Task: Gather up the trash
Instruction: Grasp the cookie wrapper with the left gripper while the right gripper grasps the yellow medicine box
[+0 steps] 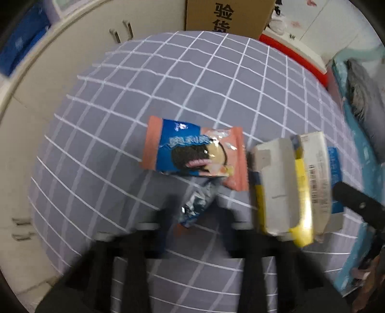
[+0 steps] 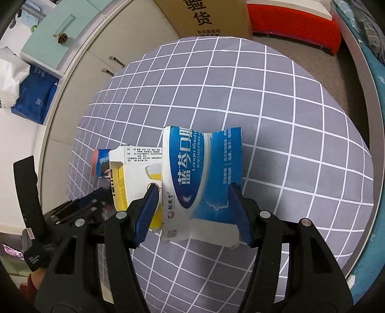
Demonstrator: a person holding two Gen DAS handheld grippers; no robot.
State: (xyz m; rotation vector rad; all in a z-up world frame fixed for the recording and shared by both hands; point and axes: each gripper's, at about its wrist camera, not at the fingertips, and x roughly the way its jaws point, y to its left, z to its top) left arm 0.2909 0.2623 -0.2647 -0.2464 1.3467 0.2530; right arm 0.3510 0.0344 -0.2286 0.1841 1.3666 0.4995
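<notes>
Blue-padded fingers (image 2: 147, 214) of our right tool (image 2: 192, 211) fill the bottom of the right wrist view, and they pinch a crushed blue and white carton (image 2: 199, 178) from both sides, its walls buckled inward between the pads. Pressed against that carton's left side is a white and yellow box (image 2: 134, 173), flattened and open at one end; we cannot tell whether the left pad also bears on it or only touches it. Both cartons sit above the grey checked cloth (image 2: 288, 120) that covers the round worktop.

From the left wrist view, our left tool (image 1: 195, 211) shows its two dark fingers blurred, spread apart with a small crumpled silver and blue wrapper (image 1: 196, 207) between them. We cannot tell whether the fingers touch the wrapper. Just beyond it lies a pink and blue cookie packet (image 1: 195, 151), flat on the cloth, with a sandwich cookie printed on its face. To the packet's right, the same two cartons appear, the white and yellow one nearest the packet, and a black part of the right tool shows at their right.

Past the far edge of the worktop stands a brown cardboard box (image 2: 211, 16) with black printed characters, with a red object (image 2: 300, 26) to its right and pale cabinet doors (image 2: 101, 55) to its left.
</notes>
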